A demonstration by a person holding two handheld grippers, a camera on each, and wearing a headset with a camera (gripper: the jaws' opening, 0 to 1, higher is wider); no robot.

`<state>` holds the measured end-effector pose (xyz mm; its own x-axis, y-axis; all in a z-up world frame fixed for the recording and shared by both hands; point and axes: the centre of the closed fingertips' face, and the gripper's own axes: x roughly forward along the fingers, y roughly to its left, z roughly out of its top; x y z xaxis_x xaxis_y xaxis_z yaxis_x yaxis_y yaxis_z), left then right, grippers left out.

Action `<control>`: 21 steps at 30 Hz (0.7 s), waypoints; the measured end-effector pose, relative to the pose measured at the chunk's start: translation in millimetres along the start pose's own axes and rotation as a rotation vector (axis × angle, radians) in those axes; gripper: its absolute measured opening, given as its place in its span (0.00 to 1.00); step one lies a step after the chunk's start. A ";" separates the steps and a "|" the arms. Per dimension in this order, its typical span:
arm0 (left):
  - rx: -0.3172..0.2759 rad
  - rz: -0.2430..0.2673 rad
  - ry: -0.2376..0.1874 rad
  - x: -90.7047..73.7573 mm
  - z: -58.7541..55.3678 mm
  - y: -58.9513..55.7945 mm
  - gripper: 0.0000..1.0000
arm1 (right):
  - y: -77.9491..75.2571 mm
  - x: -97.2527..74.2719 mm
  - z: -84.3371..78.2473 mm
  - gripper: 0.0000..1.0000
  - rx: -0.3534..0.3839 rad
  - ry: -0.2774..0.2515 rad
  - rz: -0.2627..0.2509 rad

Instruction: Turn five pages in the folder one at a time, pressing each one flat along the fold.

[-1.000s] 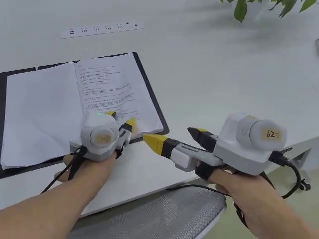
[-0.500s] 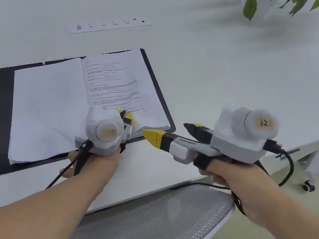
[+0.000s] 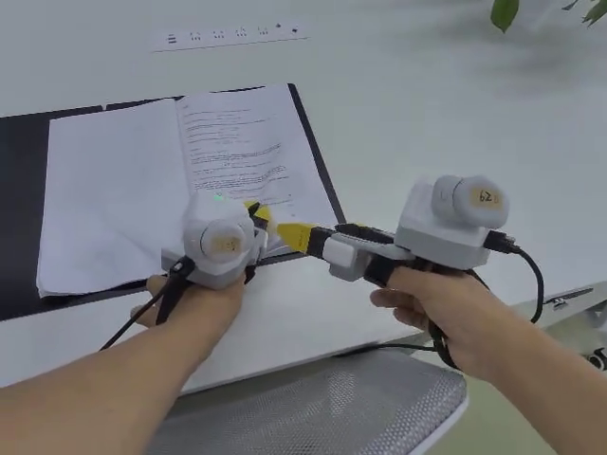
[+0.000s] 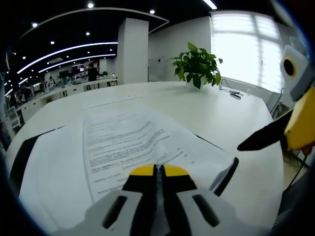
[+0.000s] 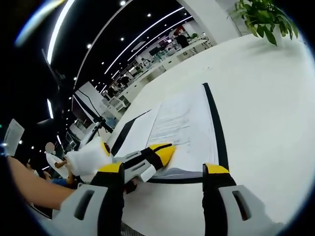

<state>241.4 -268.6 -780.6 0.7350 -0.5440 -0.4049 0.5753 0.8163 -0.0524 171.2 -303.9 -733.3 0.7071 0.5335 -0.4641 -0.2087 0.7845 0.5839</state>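
**Folder open, one gripper closed, the other spread**

Looking down from the head view: got the folder (image 3: 318, 175) lying open on the white table (image 3: 455, 104), black cover poking out around a blank left page (image 3: 114, 209) and a printed right page (image 3: 237, 152). Spotted the left gripper (image 3: 258, 212) down at the near bottom corner of that printed page. Found the right gripper (image 3: 318, 232) just beside it, off the folder's right edge and pointing in toward it. Also caught a power strip (image 3: 228, 35) at the far side and a grey mesh chair (image 3: 332, 398) under the near table edge. Hard to judge the left gripper's jaws from up here, tucked mostly behind its own white body.

Switching to the left gripper view: shows those jaws pressed together, yellow tips touching, low over the printed page's near edge. Can't tell whether any paper is caught between them. Picks up a potted plant (image 4: 197, 64) farther down the table, barely a leaf of it from the head view.

Switching to the right gripper view: shows its jaws spread wide apart, with the left gripper's yellow tip sitting in the gap between them, right at the folder's near right corner.
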 end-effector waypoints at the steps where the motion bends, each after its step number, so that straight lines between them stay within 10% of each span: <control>1: 0.000 -0.001 0.000 0.2 -0.1 0.3 0.02 | -1.4 1.9 -0.2 0.63 -0.001 0.001 -0.005; 21: -0.006 -0.006 -0.009 0.1 -0.2 0.2 0.03 | -20.7 12.0 -4.8 0.55 0.103 0.012 -0.085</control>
<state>241.5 -268.4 -780.8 0.7346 -0.5506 -0.3965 0.5777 0.8140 -0.0600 180.7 -312.3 -754.2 0.7113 0.4707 -0.5220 -0.0777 0.7908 0.6072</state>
